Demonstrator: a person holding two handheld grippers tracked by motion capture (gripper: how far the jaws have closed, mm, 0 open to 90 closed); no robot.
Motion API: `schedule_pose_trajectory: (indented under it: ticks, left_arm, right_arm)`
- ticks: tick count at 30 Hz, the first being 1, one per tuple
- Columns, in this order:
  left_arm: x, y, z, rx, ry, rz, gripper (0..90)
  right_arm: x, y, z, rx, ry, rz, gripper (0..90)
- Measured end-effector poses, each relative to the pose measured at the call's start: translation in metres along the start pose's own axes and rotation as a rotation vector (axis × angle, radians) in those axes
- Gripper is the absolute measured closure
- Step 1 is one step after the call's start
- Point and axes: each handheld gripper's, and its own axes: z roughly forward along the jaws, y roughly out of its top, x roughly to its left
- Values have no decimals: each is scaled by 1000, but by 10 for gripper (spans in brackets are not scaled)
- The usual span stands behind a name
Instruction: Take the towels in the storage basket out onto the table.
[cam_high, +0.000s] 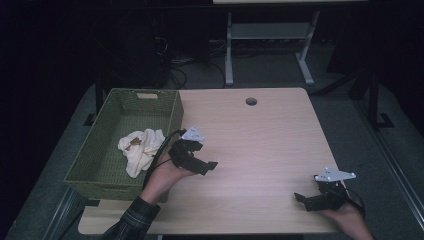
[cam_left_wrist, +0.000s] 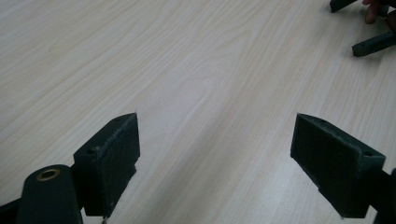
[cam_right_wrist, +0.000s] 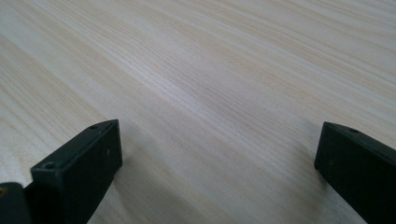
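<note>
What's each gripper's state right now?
Left gripper: open, holding nothing, jaws wide over the pale wood-grain table.
Right gripper: open, holding nothing, over the same table.

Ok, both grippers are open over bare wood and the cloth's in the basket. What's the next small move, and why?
Probably swing the left gripper back left toward the cream cloth in the green basket. Its jaws stand wide apart with nothing between them, it is the nearer gripper, and the right gripper sits far off near the table's front right corner.
</note>
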Motion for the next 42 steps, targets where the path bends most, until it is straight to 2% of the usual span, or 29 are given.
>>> schedule_pose_trajectory:
  ticks: [3,4,5,6,13,16,17,19,23,26,29,32,38,42]
  left_arm:
    - [3,2,-4,-3,0,7,150]
    - [4,2,-4,-13,-1,-6,150]
    - [6,3,-5,-14,-2,8,150]
    - [6,3,-6,-13,-7,0,149]
    - [13,7,-13,-12,-6,33,148]
    - [18,8,-17,-21,-5,30,149]
    - [18,8,-18,-24,-6,18,149]
    - [22,9,-20,-20,-2,35,149]
    - [29,9,-25,-21,-1,35,149]
    - [36,9,-29,-27,7,22,149]
    - [44,8,-35,-29,40,31,151]
    - [50,7,-43,-42,54,28,151]
    - [60,3,-55,-71,66,15,151]
    - [66,-1,-59,-68,75,8,151]
  right_arm:
    - [0,0,0,-1,0,2,4]
    - [0,0,0,-1,0,2,4]
    - [0,0,0,-1,0,2,4]
    - [0,0,0,-1,0,2,4]
    - [0,0,0,-1,0,2,4]
    - [0,0,0,0,0,2,4]
    - [0,0,0,0,0,3,4]
    - [0,0,0,0,0,3,4]
    - [0,0,0,0,0,3,4]
    - [0,0,0,0,0,3,4]
    - [0,0,0,0,0,2,4]
    - [0,0,0,0,0,3,4]
    - [0,0,0,-1,0,3,4]
    - [0,0,0,0,0,3,4]
